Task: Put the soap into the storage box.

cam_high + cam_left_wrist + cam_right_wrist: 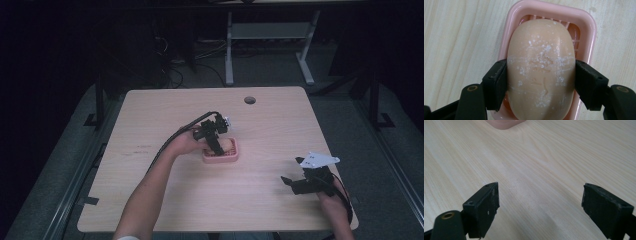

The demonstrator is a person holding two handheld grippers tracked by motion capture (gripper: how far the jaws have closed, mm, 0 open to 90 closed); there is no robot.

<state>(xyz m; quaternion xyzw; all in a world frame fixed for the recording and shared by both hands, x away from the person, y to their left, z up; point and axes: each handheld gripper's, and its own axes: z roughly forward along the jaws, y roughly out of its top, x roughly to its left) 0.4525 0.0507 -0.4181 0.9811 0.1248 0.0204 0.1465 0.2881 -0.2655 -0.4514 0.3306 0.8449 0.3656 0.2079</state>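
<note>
A peach oval soap bar (541, 70), dusted with white flecks, lies in a pink soap dish (589, 27) on the wooden table. My left gripper (541, 82) points down over the dish with both black pads pressed against the sides of the soap. From the high view the left gripper (216, 141) stands at the table's middle over the dish (221, 159), with the soap (227, 145) just visible. My right gripper (294, 172) rests near the table's front right, jaws wide apart and nothing between them (540, 207). A corner of the pink dish (504, 123) shows far ahead.
The light wooden table (165, 190) has a round cable hole (249, 100) near its far edge. Beyond the table are a dark floor, cables and a white desk frame (270, 45). Bare wood lies between the two grippers.
</note>
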